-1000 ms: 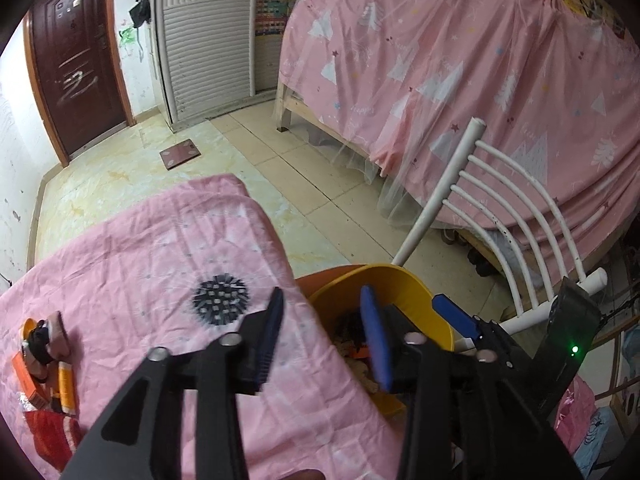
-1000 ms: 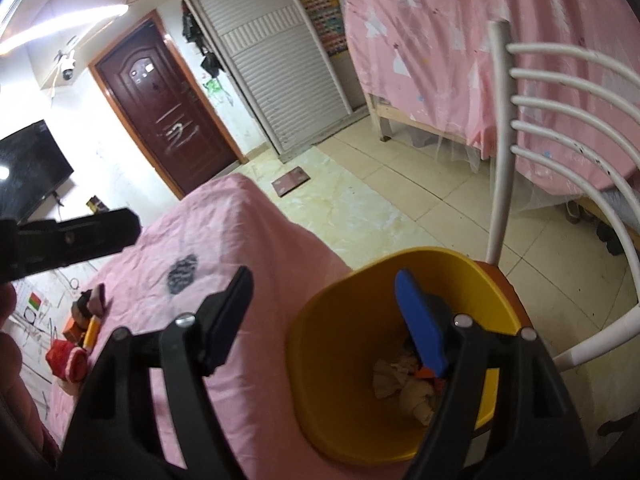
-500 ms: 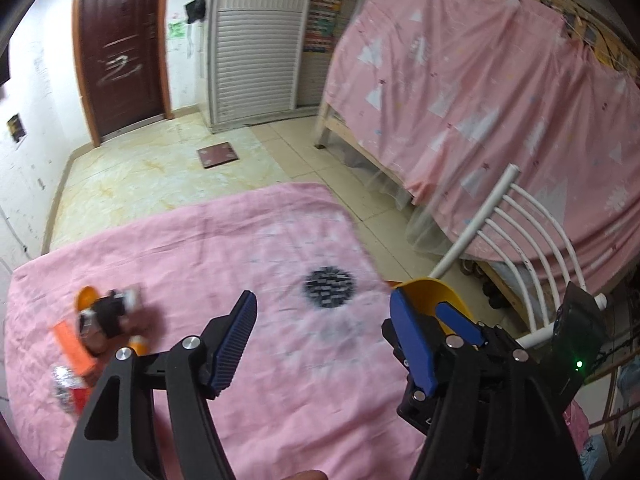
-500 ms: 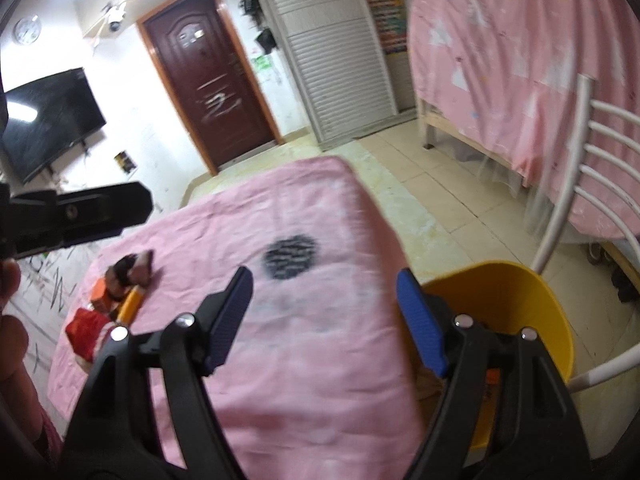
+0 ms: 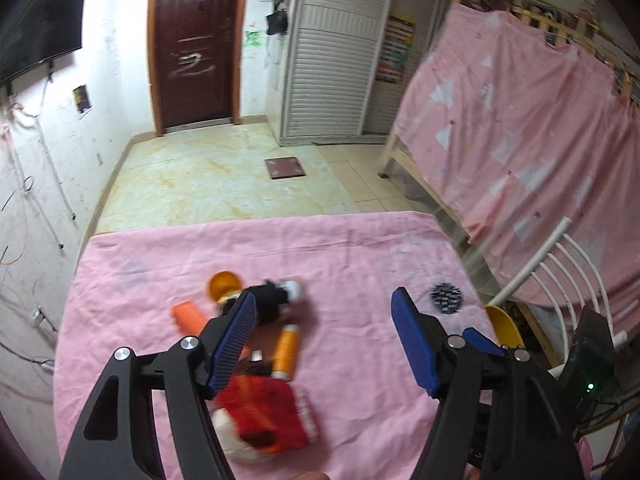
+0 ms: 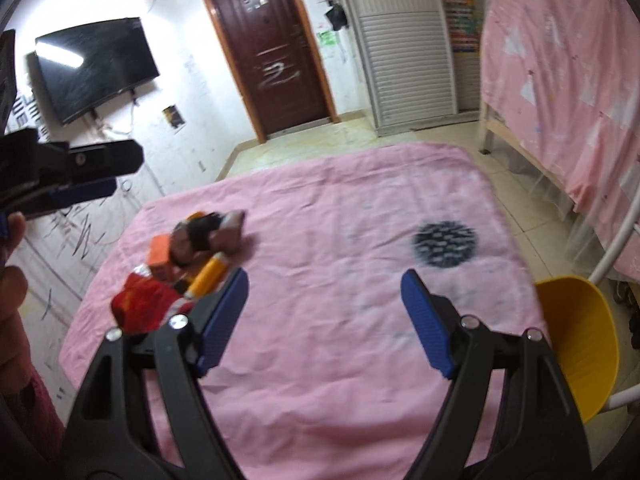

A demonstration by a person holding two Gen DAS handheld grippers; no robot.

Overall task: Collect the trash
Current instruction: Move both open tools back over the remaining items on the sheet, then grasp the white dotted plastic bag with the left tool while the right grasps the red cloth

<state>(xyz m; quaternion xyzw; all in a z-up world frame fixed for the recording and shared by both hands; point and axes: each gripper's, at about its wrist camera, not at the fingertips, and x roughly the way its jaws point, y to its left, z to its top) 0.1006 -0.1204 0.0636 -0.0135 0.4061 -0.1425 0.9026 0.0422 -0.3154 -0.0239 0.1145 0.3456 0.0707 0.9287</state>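
We cannot resolve the trash pile: motion blur smears it in both wrist views. The left gripper's near finger covers part of the pile's middle. The red wrapper shows no legible print, and the dark crumpled item has no clear outline. The yellow bin is cut by the right gripper's arm, so we cannot see its contents. In the left view only a sliver of its rim shows. The chair runs off frame.
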